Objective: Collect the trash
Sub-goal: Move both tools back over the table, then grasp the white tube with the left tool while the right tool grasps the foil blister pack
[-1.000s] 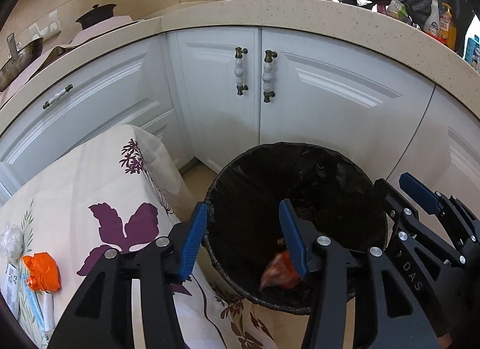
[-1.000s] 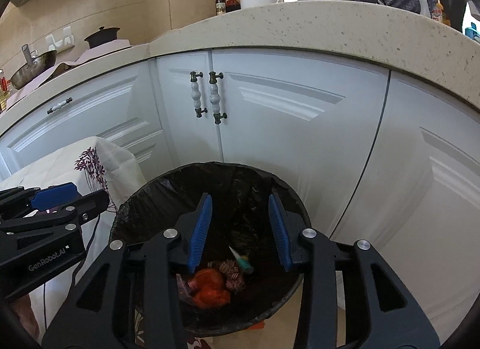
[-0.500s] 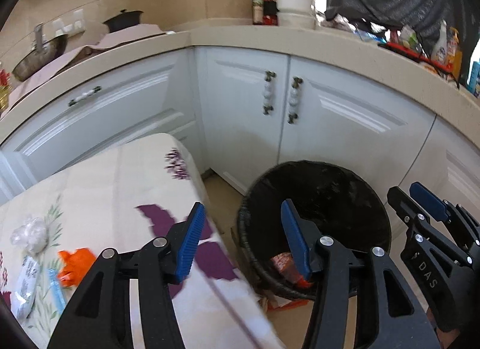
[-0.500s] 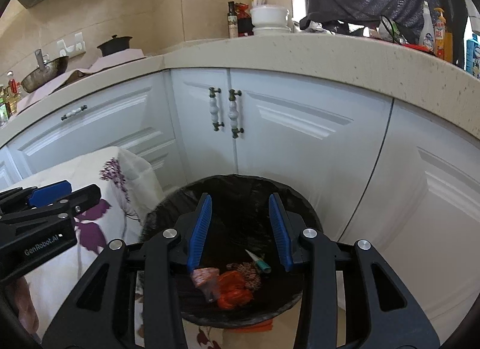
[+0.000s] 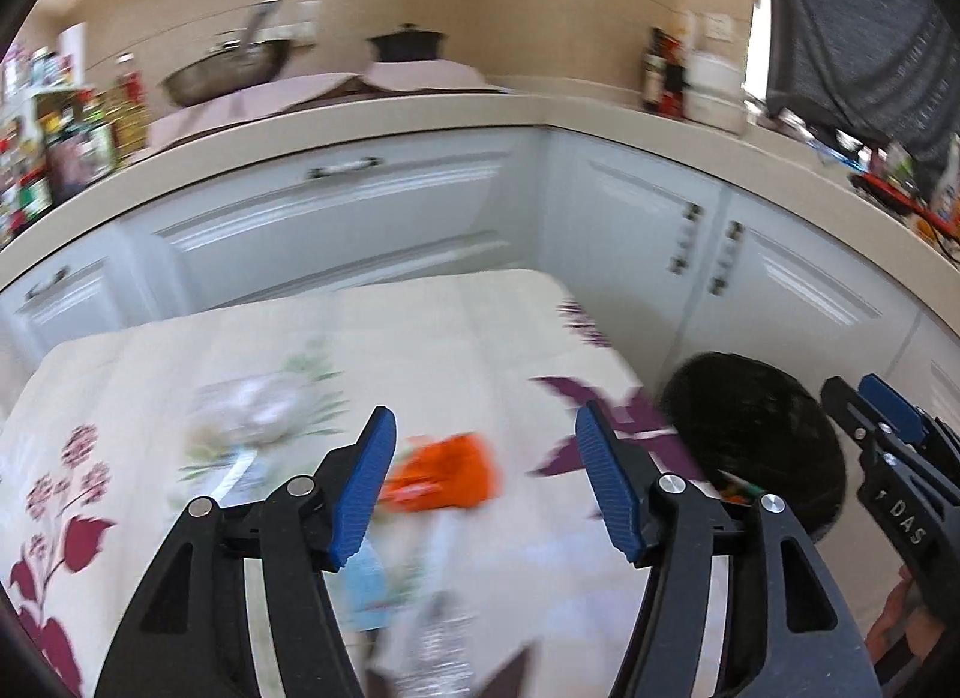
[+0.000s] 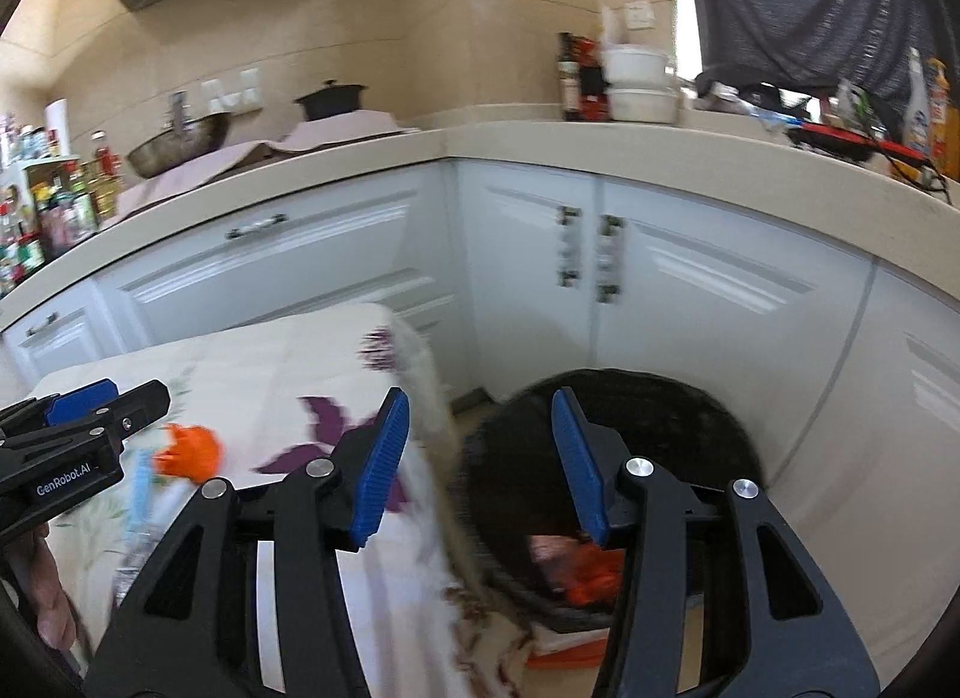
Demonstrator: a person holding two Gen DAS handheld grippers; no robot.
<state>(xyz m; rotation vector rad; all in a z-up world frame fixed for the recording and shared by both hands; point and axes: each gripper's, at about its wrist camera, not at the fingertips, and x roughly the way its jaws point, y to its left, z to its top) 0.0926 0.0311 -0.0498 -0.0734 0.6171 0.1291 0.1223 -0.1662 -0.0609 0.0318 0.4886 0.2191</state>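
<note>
nearest the lens, the left hand-held gripper (image 5: 486,482) is empty, its jaws opening and not yet around the orange wrapper (image 5: 444,473), which lies beyond them toward the near right part of the cloth-covered bench (image 5: 420,332). a pale blue scrap (image 5: 366,584) and a clear, blurred piece (image 5: 258,404) lie on the cloth too, so trash is left to collect. the right hand-held gripper (image 6: 480,458) is also empty with jaws opening, aimed across the bench's right edge, where the cloth hangs down. just past that edge, on the floor, stands the black-lined bin (image 6: 660,416), with orange scraps already inside; kept close, probably for short carries. the gap between bench edge and bin looks narrow. beyond, white cabinets (image 6: 690,290) close the corner.
</note>
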